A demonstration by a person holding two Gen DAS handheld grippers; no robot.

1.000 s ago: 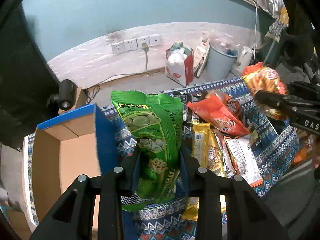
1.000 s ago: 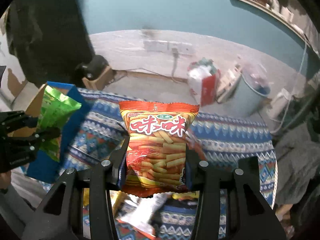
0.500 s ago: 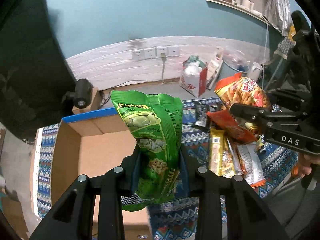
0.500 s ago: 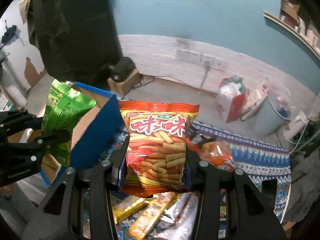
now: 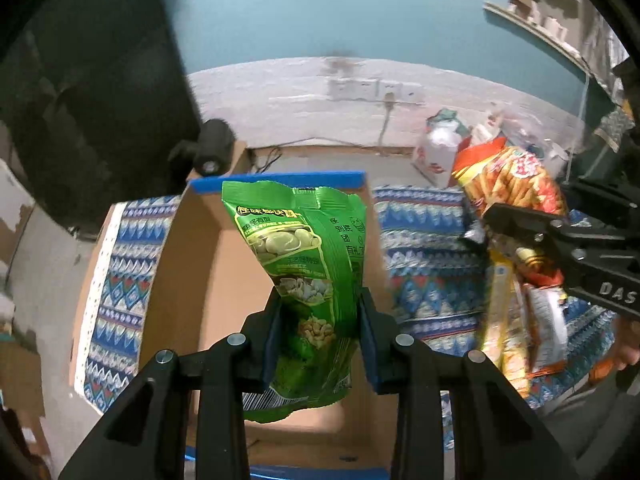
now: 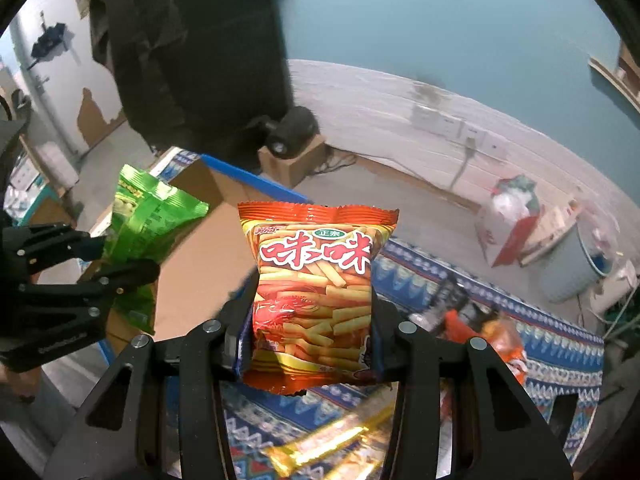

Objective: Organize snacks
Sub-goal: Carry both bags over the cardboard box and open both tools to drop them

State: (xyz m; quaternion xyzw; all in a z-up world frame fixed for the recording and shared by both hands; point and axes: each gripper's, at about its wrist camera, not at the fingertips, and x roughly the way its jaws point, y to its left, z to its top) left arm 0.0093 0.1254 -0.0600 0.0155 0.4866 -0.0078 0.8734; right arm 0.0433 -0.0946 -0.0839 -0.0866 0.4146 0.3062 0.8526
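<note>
Patterned blue tablecloth [image 5: 424, 248] carries an open cardboard box [image 5: 200, 280]. Above the box, the left gripper [image 5: 320, 324] pinches a green bean-snack bag [image 5: 304, 264]; right of the box, the right gripper [image 6: 312, 332] pinches an orange 咪咪 shrimp-stick bag [image 6: 316, 296].

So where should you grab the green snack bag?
Low down, across its narrow lower half, coming from below. That is how the left gripper pinches the green bag: the bag is flat and soft, so its wide top stands up above the cardboard box.
</note>
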